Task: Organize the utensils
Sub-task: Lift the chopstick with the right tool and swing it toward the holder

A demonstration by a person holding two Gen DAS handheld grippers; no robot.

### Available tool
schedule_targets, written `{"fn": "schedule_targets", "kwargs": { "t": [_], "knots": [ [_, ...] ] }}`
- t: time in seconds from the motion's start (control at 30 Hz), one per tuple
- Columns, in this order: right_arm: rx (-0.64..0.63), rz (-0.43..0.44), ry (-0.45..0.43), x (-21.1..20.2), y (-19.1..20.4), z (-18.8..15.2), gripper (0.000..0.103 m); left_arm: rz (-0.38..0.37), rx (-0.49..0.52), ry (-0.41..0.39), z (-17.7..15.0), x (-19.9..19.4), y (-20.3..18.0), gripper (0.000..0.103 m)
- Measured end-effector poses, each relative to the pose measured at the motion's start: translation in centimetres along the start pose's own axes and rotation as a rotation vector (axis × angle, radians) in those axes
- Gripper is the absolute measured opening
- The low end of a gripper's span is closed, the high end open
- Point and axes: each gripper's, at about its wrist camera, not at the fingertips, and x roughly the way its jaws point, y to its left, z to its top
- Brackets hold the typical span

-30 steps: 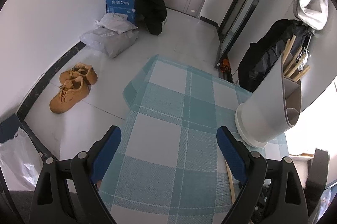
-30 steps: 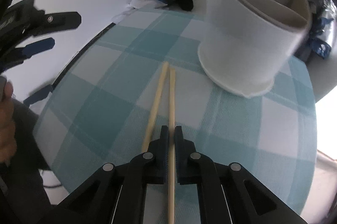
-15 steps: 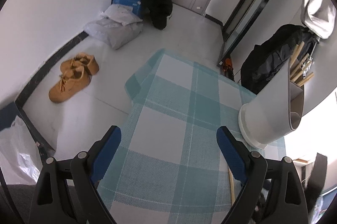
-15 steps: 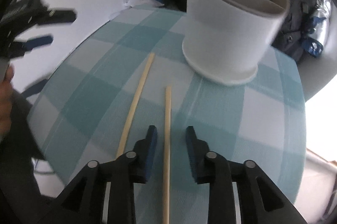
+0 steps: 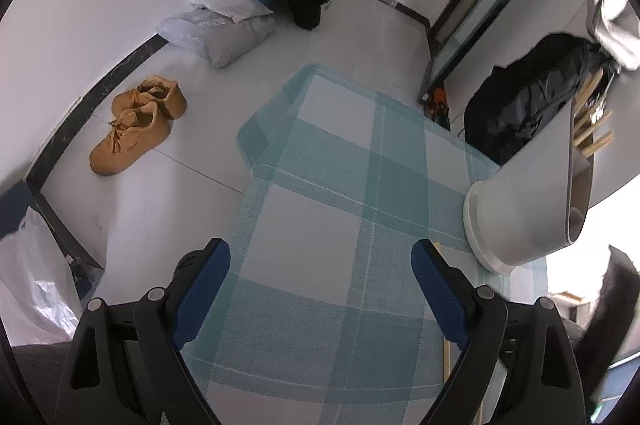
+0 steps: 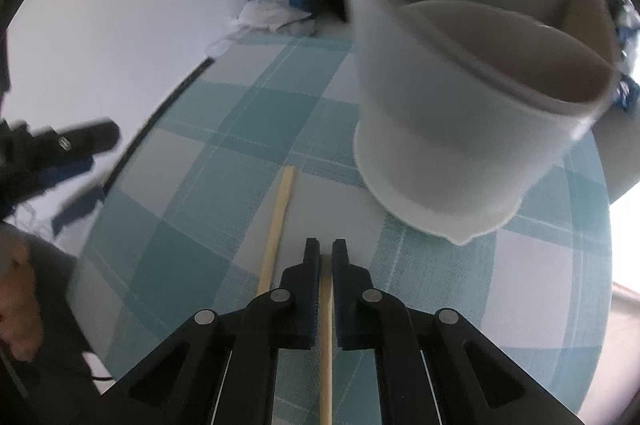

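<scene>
Right tool (image 6: 325, 257) is clamping one chopstick (image 6: 326, 345) again, its jaws having just closed after briefly parting and letting go. Beside it, a second chopstick (image 6: 278, 221) is lying on the checked cloth of the table (image 6: 192, 225). Beyond, the grey utensil holder (image 6: 472, 129) is looming closer than a moment ago near the table's far edge, so the drop-in looks imminent. Left tool (image 5: 320, 265) is hovering with jaws apart, holding nothing.

Both fisheye cameras look steeply down along their own tongs at the teal-and-white checked cloth on the worktop (image 5: 332, 209), the left from higher, the right close in, sharing the white divided plastic utensil holder (image 6: 452, 129).
</scene>
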Motion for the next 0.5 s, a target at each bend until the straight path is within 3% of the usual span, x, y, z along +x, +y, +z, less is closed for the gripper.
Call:
{"fn": "schedule_targets", "kwargs": {
  "t": [0.23, 0.5],
  "knots": [
    [0.237, 0.074, -0.190, -5.7, -4.8, -0.4, 0.005, -0.018, 0.129, 0.085, -0.4, 1.6, -4.1, 0.089],
    [0.429, 0.159, -0.332, -10.6, -10.5, -1.1, 0.005, 0.035, 0.133, 0.175, -0.6, 4.4, -6.6, 0.089]
  ]
}}
